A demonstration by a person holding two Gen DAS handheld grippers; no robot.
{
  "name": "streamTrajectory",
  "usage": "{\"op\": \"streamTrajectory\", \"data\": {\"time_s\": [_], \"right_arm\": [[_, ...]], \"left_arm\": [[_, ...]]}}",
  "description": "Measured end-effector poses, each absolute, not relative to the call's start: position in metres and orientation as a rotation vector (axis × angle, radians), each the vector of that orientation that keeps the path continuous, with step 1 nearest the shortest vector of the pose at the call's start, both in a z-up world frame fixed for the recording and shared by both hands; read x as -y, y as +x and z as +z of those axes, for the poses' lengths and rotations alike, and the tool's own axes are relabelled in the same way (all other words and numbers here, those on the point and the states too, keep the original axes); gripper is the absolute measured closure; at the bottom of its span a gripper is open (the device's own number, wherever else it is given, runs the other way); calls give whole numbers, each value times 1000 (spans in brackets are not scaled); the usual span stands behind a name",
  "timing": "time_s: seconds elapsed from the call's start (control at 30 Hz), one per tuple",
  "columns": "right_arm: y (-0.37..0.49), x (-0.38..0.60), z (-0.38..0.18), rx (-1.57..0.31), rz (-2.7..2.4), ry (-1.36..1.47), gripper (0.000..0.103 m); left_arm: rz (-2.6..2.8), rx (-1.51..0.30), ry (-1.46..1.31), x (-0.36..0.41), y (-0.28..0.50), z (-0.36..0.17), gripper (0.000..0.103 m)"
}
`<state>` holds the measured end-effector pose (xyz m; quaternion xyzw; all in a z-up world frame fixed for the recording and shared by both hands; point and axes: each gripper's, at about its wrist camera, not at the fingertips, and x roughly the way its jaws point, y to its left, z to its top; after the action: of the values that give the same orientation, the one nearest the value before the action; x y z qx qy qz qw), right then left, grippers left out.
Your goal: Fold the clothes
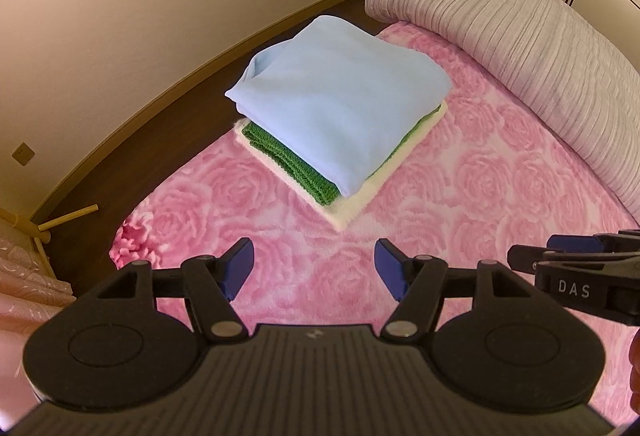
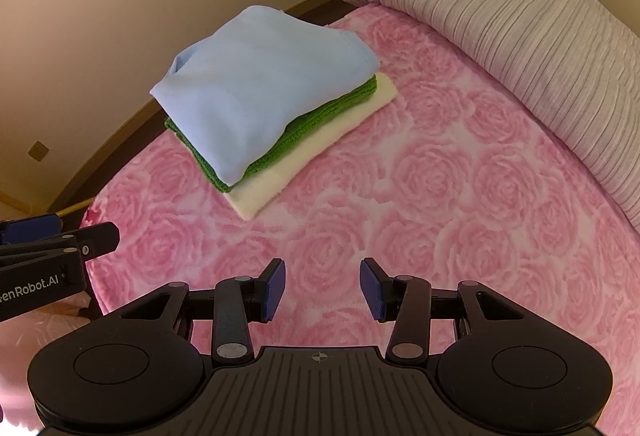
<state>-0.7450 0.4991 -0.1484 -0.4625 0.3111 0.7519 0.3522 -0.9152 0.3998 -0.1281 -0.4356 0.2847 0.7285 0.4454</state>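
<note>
Left tool (image 1: 314, 263) open and empty, right tool (image 2: 322, 284) likewise, both over the pink rose blanket (image 2: 440, 196) of the bed. Folded stack sits ahead toward the bed's left edge: light blue garment (image 1: 336, 108) over green knit (image 1: 296, 172) over cream cloth (image 1: 344, 212). All look soft, light and floppy, best pinched at a folded edge. Only the left view shows wooden legs (image 1: 60, 220) on the floor.

Both wrist cameras are looking steeply down from close above the pink bedspread (image 1: 460, 196), side by side, sharing the folded stack (image 2: 264, 84) and grey duvet (image 1: 540, 48) at the far side.
</note>
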Motion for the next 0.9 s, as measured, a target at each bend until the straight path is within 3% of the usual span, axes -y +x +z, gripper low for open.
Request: {"op": "streamTrajectory", "data": {"time_s": [0.9], "right_arm": [[-778,-515,-153,-800,1935,-1190,58]], "left_arm": [[1810,-719,-1068,-414,-942,-137,40]]}}
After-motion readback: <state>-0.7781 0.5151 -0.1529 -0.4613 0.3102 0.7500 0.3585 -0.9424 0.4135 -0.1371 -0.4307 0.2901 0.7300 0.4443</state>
